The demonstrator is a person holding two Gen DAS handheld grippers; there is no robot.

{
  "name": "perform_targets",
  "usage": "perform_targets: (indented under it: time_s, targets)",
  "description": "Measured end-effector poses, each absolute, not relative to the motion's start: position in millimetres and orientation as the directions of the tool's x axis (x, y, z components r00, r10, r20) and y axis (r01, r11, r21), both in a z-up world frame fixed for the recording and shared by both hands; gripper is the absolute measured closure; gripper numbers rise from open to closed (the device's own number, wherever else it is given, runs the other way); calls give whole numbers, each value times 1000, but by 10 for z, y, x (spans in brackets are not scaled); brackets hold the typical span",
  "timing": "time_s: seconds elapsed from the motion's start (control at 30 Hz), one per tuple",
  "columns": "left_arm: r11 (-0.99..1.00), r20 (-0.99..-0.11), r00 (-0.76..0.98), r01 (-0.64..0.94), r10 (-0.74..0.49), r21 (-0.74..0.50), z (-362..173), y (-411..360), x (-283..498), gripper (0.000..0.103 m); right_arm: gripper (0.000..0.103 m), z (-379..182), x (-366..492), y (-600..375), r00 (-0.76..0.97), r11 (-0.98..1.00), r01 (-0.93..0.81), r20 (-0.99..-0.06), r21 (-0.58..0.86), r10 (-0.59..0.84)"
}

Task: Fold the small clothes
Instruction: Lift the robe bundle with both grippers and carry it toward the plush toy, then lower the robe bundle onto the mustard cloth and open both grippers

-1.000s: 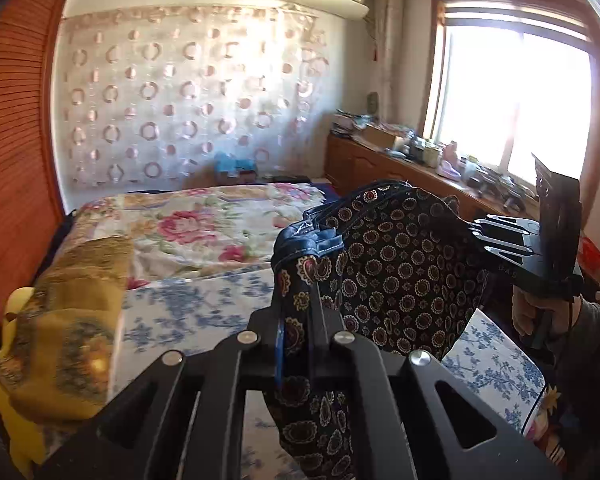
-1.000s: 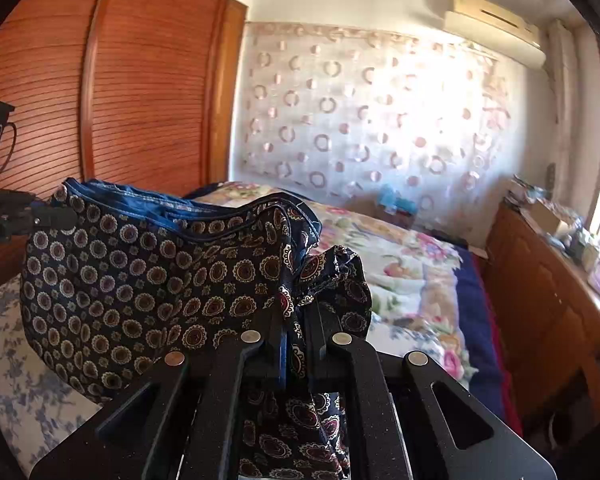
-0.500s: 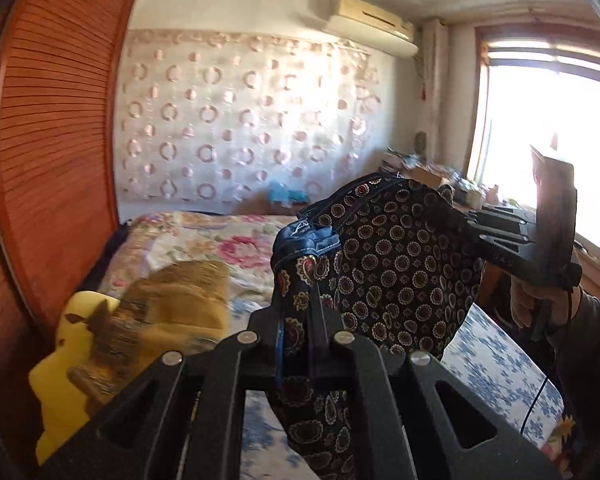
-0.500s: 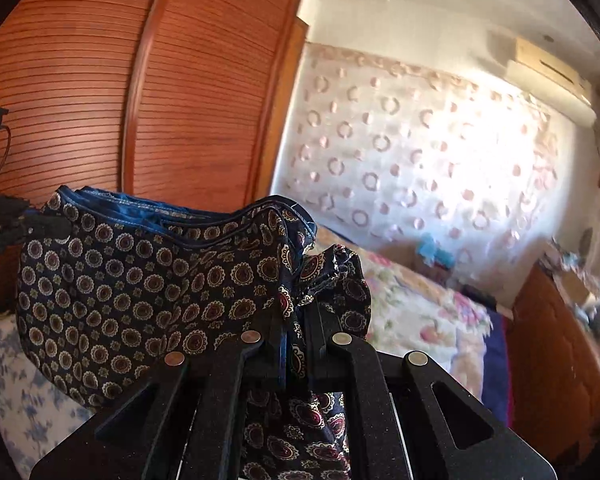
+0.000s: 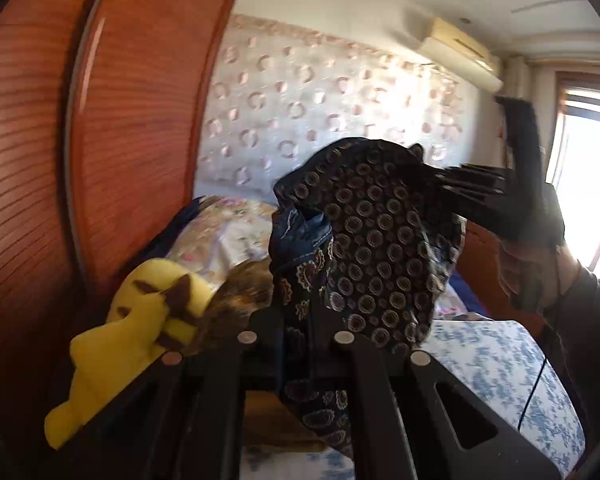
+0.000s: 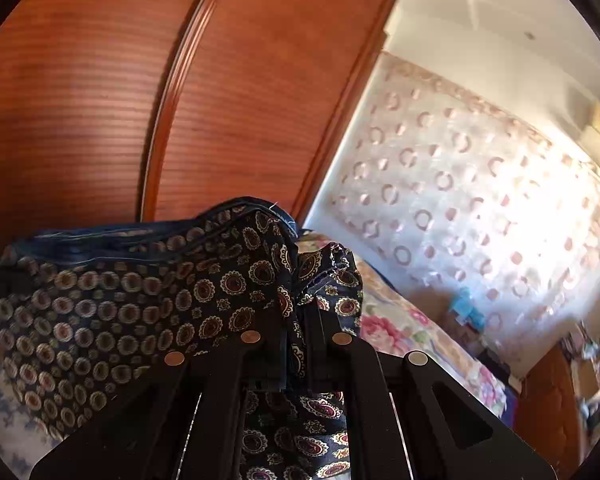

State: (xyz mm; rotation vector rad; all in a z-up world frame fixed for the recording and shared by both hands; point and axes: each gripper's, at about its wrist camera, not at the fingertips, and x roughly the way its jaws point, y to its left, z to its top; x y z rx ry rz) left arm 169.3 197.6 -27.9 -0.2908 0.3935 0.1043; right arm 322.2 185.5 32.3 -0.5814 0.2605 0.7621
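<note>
A: Both ends pinched, then? Left gripper (image 5: 296,280) clamped tight on one corner of the patterned garment (image 5: 376,240), right gripper (image 6: 296,308) squeezed shut on the other?

B: Looks so. Closed hard on bunched cloth at each end, blue waistband (image 6: 140,236) stretched between. Held up in the air, well above the bed (image 5: 492,360), nothing of it resting on the sheet.

A: Likely trouble from here?

B: Probably a slip. Thick wad of fabric in each pinch, so a sharp tug apart could pull a corner free and drop the lot. Also a crooked lay-down: lower half hanging loose and crumpled, apt to land folded under itself unless lowered slowly with the band taut.

A: And room for moving?

B: Tight on the left. Wooden wardrobe door (image 5: 100,160) close by, yellow plush toy (image 5: 132,320) and a brownish cloth (image 5: 240,296) sitting near the left gripper on that side of the bed. Better clearance to the right and near: blue-flowered sheet (image 5: 500,380) bare there. Bed edge on the near right, so some risk of cloth trailing off it.
</note>
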Motion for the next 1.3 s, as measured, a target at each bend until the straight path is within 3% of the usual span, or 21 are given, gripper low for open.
perform_targets:
  time_s: [0.17, 0.3, 0.33, 0.37, 0.47, 0.7, 0.93, 1.3]
  targets:
    - [943, -455, 885, -226, 94, -246, -570, 2139, 1724, 99, 99, -55, 3478, 2497, 683, 538, -730, -486, -422, 545]
    - [939, -500, 860, -247, 98, -240, -713, 2224, 1769, 97, 92, -327, 3707, 2768, 679, 576, -723, -544, -382, 492]
    - [940, -508, 855, -252, 105, -231, -724, 2233, 1783, 93, 83, -348, 3745, 2807, 679, 589, -720, -549, -368, 487]
    - [941, -511, 853, -253, 108, -224, -747, 2230, 1775, 92, 67, -361, 3762, 2788, 677, 601, -718, -553, -351, 487]
    - [943, -507, 854, -255, 116, -213, -727, 2210, 1727, 84, 43, -321, 3769, 2703, 675, 632, -713, -541, -303, 502]
    - [961, -474, 871, -228, 128, -159, -561, 2080, 1573, 65, 39, -494, 3780, 2466, 583, 631, -757, -615, -172, 531]
    - [966, -446, 886, -212, 127, -146, -445, 2005, 1451, 62, 38, -859, 3889, 2436, 526, 657, -749, -680, -85, 511]
    - [973, -483, 861, -220, 156, -77, -421, 1901, 1488, 57, 28, -868, 3807, 2280, 498, 672, -740, -677, -6, 543]
